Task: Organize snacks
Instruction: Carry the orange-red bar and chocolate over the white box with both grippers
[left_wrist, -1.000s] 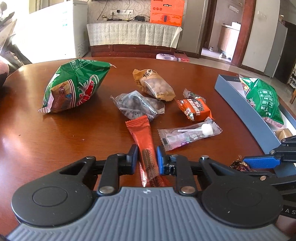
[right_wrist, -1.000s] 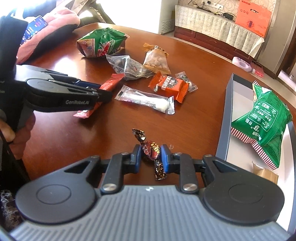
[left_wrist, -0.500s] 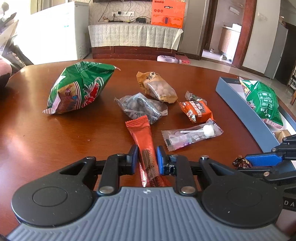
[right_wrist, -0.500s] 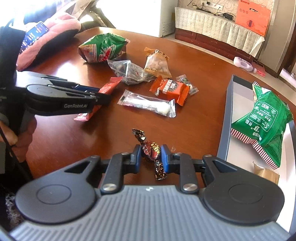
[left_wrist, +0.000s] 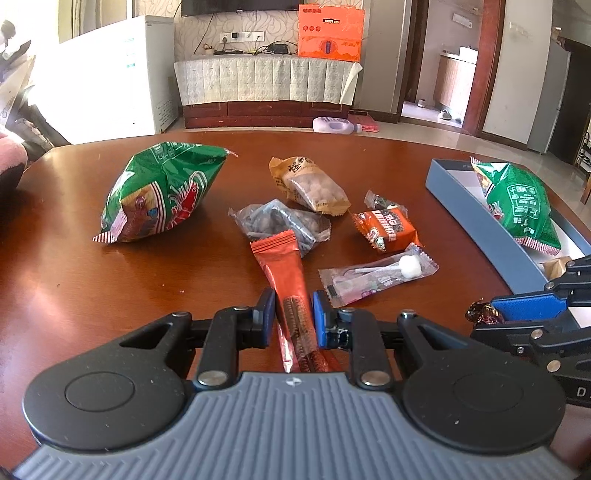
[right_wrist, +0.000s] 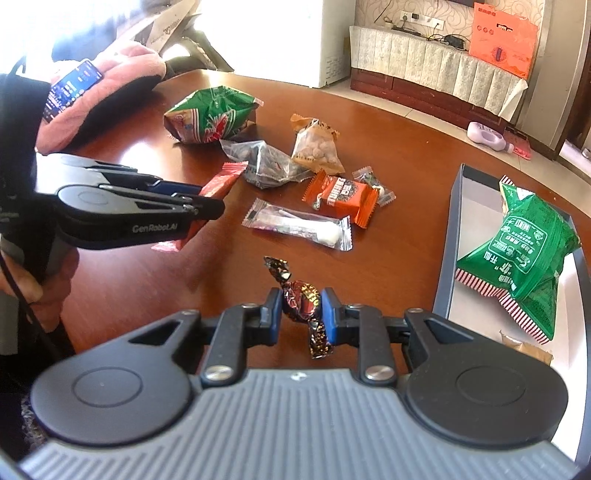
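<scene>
Gripping red stick pack (left_wrist: 291, 291) in left gripper (left_wrist: 294, 314), wrapped candy (right_wrist: 301, 297) in right gripper (right_wrist: 302, 314)

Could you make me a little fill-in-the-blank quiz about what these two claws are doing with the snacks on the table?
1. The left claw is shut on a long ____ stick packet.
2. The right claw grips a foil-wrapped ____.
3. The grey-blue box already holds a ____ snack bag.
4. The lollipop lies in a ____ wrapper on the table.

Missing words: orange; candy; green; clear
</scene>
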